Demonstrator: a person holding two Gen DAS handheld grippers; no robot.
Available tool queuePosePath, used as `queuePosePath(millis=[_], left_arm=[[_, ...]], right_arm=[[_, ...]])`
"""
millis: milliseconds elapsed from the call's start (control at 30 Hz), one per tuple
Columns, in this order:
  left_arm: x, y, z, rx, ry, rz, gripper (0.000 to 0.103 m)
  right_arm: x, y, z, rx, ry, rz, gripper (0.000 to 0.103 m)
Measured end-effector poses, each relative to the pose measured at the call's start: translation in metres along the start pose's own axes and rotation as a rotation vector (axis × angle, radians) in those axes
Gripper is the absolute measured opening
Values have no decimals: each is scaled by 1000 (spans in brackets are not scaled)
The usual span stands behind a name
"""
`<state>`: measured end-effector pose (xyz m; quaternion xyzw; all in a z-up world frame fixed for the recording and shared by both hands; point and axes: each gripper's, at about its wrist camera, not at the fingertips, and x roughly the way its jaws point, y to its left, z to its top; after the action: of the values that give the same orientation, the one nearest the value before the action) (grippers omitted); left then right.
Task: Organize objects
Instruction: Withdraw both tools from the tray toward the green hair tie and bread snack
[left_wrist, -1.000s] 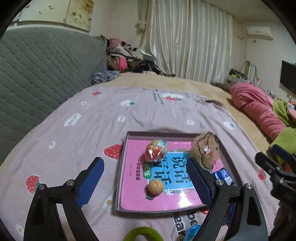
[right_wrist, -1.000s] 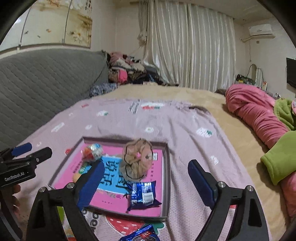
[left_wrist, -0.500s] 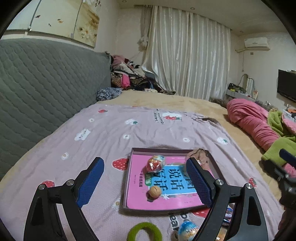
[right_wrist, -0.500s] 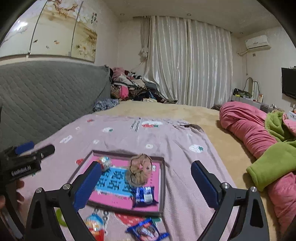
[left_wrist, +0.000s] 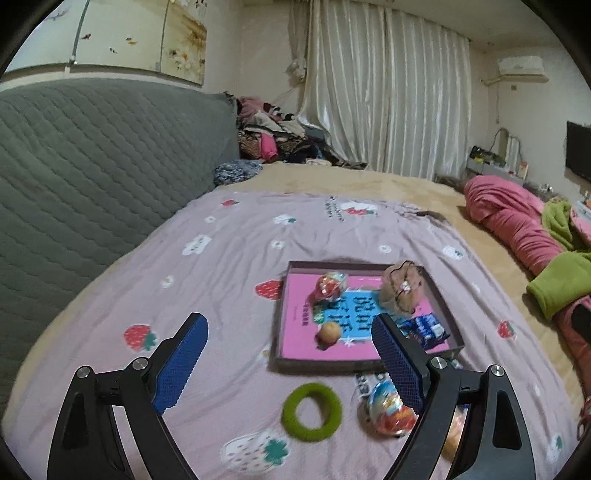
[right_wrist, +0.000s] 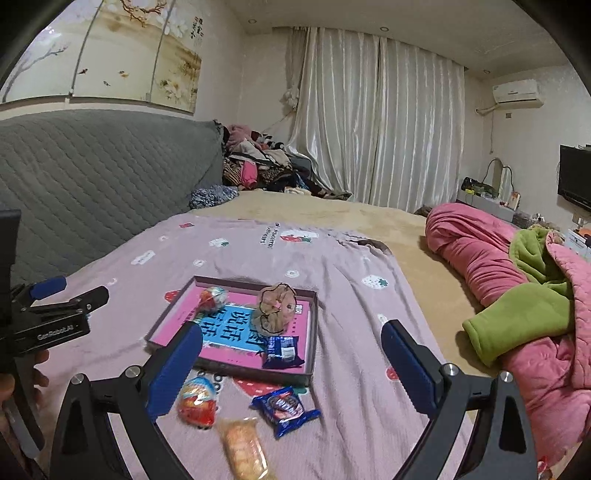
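We held both tongs gaping and empty above the near part of the bed (left_wrist: 229, 236); the left tongs (left_wrist: 291, 358) framed the green ring (left_wrist: 311, 411) and the right tongs (right_wrist: 291, 363) hung over the loose snacks. The tray (right_wrist: 312, 332), lined in pink with a blue panel of large Chinese characters too distorted for us to read surely, lay a little farther off on the strawberry-print sheet; it already carried a foil egg (right_wrist: 213, 297), a walnut (left_wrist: 329, 332), a scrunchie (right_wrist: 275, 308) and a blue biscuit packet (right_wrist: 282, 350). Outside it, on the near side, lay a second foil egg (right_wrist: 195, 400), another blue packet (right_wrist: 285, 408), an orange wrapped cake (right_wrist: 242, 448) and the ring. We judged the step to be choosing the next stray; to do it well, each tongs should drop straight over one item, close across its narrow width, and not nudge the egg, which would likely roll on the soft sheet; the ring wants pinching on one side of its band. "GenRobot.AI" showed on the left tool's body; the packets' print was too blurred.
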<state>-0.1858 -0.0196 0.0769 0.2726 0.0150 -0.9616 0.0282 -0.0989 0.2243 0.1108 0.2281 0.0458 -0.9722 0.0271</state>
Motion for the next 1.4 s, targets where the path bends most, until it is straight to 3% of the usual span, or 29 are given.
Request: queuePosePath(millis=[367,733,1400], left_arm=[[-54,7,-10,10,19,-13,91],[-78,5,-19,25,35,-11,91],[-87,3,-53,43,97,-12,91]], right_arm=[[-40,14,-10,-28,27,-15,98],[-69,19,-15,-38,18,-23,98],[-61,26,-46,-43,111,1,98]])
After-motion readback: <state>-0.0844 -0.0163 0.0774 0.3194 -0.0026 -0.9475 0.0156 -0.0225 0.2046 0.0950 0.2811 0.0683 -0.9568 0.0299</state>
